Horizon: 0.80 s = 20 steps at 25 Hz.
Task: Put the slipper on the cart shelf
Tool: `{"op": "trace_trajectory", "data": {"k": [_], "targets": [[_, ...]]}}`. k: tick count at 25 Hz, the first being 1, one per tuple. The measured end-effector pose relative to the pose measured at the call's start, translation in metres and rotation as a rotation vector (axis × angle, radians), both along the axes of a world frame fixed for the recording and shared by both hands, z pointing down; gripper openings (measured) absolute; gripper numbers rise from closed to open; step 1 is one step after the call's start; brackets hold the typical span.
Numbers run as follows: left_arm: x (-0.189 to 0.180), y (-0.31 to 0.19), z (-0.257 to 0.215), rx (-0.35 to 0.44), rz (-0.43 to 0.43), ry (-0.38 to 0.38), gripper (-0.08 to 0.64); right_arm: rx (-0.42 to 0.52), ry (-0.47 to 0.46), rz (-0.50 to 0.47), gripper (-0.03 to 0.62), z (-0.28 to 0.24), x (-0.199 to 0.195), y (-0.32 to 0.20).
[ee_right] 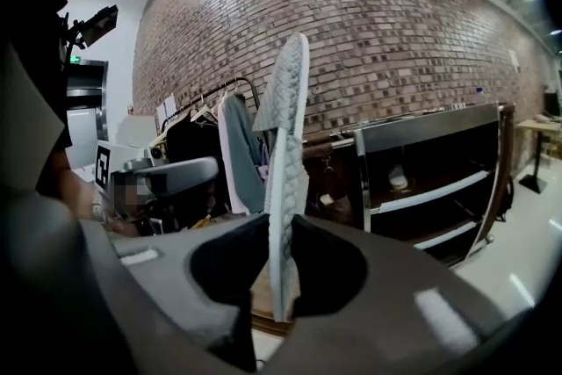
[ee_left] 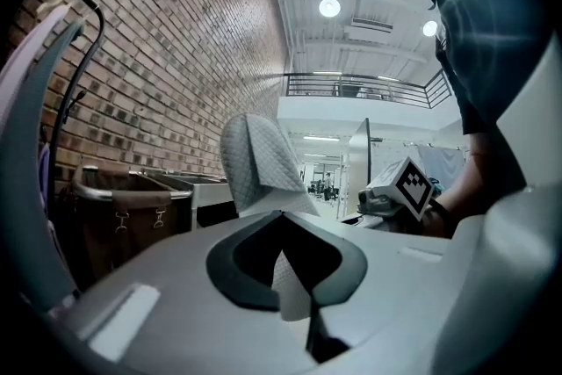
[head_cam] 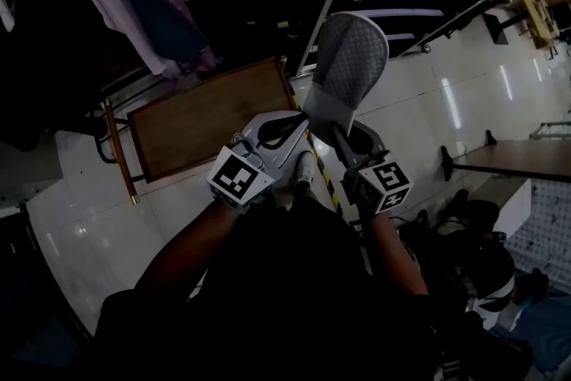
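Slipper in right tongs; also left tongs

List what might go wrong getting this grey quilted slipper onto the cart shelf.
1. The left gripper and right gripper pinch only one end of the grey quilted slipper; its long free end might swing or slip out.
2. Held upright, the slipper may catch a shelf edge of the dark metal cart unless tipped flat first.

The head view is dim, with glare streaks on the glossy white tiled floor; round white ceiling lamps glow (gripper views bend and darken at the edges)
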<state>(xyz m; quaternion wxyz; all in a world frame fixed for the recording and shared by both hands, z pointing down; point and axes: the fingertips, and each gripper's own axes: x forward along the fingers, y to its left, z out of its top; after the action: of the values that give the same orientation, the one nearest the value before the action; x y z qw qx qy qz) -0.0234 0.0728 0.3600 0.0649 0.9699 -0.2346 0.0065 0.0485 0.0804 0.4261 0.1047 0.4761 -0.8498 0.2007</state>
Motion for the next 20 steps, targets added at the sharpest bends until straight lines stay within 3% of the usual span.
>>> {"op": "trace_trajectory", "data": {"k": [5, 10, 20], "targets": [[0.002, 0.006, 0.011, -0.006, 0.022, -0.007, 0.003, -0.094, -0.052, -0.014, 0.066, 0.019, -0.005, 0.013], [0.017, -0.004, 0.018, -0.002, 0.011, -0.020, 0.003, -0.111, -0.080, -0.028, 0.066, 0.026, 0.011, 0.000], [0.101, -0.034, 0.010, 0.045, 0.028, -0.048, 0.003, -0.172, -0.178, -0.072, 0.066, 0.038, 0.084, -0.039]]}}
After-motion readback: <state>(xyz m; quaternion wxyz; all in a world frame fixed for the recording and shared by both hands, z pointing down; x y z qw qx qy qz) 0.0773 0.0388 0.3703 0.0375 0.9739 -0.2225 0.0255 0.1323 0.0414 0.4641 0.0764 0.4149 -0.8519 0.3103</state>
